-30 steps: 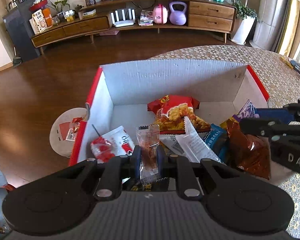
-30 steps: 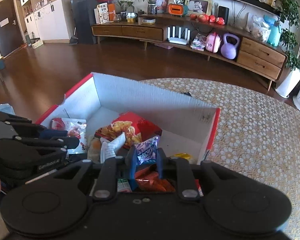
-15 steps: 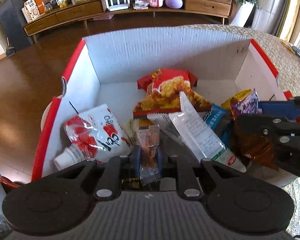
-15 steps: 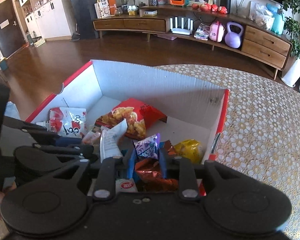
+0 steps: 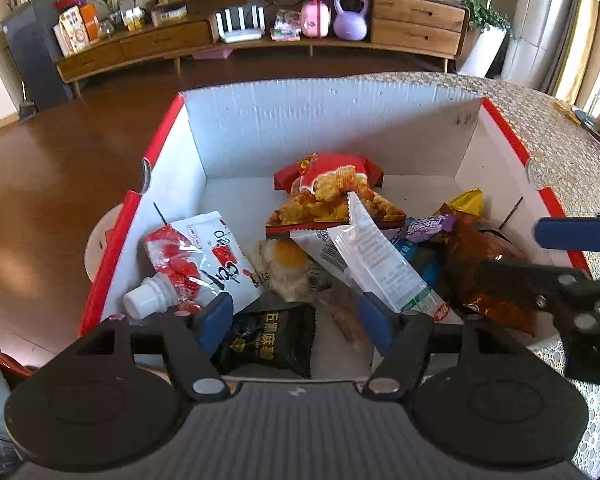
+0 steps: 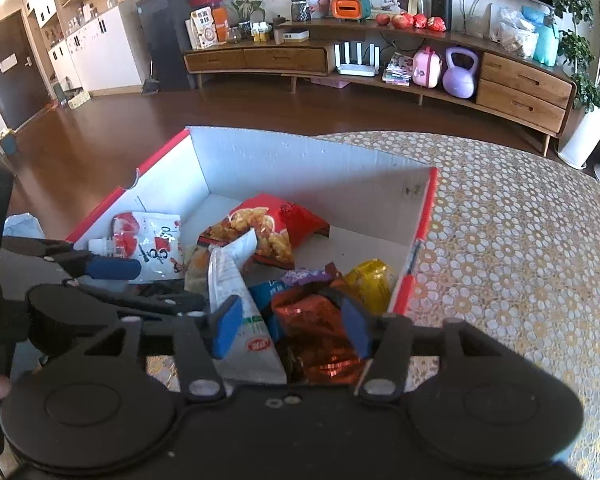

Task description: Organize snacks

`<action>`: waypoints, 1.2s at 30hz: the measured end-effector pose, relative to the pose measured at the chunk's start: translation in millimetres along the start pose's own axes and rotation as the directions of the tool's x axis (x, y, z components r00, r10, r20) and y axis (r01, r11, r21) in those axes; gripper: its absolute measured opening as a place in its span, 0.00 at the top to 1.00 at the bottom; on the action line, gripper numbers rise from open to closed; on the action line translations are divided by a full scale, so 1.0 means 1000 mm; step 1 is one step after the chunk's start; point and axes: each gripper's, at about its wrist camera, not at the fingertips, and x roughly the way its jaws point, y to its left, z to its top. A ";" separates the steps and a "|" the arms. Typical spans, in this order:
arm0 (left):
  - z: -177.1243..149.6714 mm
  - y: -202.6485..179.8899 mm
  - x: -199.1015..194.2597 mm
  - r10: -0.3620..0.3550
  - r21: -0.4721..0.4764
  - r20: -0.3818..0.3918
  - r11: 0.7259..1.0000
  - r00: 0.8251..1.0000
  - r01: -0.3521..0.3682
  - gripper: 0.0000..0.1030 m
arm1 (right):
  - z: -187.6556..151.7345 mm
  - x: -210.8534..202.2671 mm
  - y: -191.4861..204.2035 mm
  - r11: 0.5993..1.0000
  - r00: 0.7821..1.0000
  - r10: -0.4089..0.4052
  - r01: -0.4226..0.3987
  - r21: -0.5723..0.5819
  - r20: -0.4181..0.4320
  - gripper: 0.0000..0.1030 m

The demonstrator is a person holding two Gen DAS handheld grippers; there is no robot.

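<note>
Left wrist view looks down into the cardboard box [image 5: 332,128], white inside with red edges, standing on a table with a gold-patterned cloth [image 5: 560,160]. The left gripper [image 5: 296,320] hangs over the box's near wall; its jaws have just been opening and now stand wide, gripping nothing. Under the gap between them, inside the box, lie a black snack packet [image 5: 272,340] and a small clear-wrapped snack [image 5: 342,316], blurred and free of both pads. Against the box's left wall lies a white and red spouted pouch [image 5: 196,264]. Toward the box's far wall rests a red bag of fried snacks [image 5: 332,196], with a long white packet [image 5: 384,260] leaning across its near edge.

Right wrist view shows the right gripper [image 6: 292,320] above the box's near right corner, its jaws likewise just opened and apart, holding nothing. Below them sits a crinkled orange-red foil bag [image 6: 316,332], with a purple packet [image 6: 304,278] lying loose just beyond it and a yellow packet [image 6: 370,284] beside the box's right wall.
</note>
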 end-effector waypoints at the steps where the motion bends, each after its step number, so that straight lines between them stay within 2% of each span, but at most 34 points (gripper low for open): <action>1: -0.001 0.000 -0.004 0.000 -0.006 0.010 1.000 1.000 0.000 0.33 | -0.002 -0.004 -0.001 1.000 1.000 -0.001 0.000 0.004 0.007 0.39; 10: -0.012 -0.002 -0.044 -0.014 -0.010 0.087 1.000 0.996 0.014 0.28 | -0.016 -0.052 -0.004 0.999 0.995 0.034 -0.034 -0.001 0.090 0.19; 12: -0.014 -0.001 -0.051 -0.025 -0.014 0.103 1.000 0.994 0.027 0.28 | -0.020 -0.064 -0.004 0.999 0.993 0.034 -0.034 -0.007 0.116 0.11; 18: -0.025 -0.009 -0.073 -0.055 -0.004 0.136 0.998 0.989 0.057 0.27 | -0.034 -0.093 -0.011 0.999 0.982 0.025 -0.028 0.017 0.186 0.02; 21: -0.031 -0.015 -0.083 -0.065 0.005 0.161 0.998 0.985 0.065 0.18 | -0.043 -0.104 -0.015 1.000 0.976 0.012 -0.018 0.023 0.215 0.00; 26: -0.040 -0.026 -0.099 -0.086 0.006 0.200 0.996 0.976 0.086 0.17 | -0.056 -0.119 -0.020 1.000 0.968 -0.008 0.005 0.015 0.250 0.00; 30: -0.048 -0.032 -0.111 -0.105 -0.009 0.235 0.994 0.966 0.110 0.01 | -0.064 -0.129 -0.019 1.000 0.960 -0.014 0.011 0.011 0.280 0.00; 36: -0.056 -0.036 -0.125 -0.117 -0.034 0.270 0.991 0.956 0.131 0.01 | -0.073 -0.140 -0.020 0.998 0.954 0.005 -0.021 0.051 0.300 0.00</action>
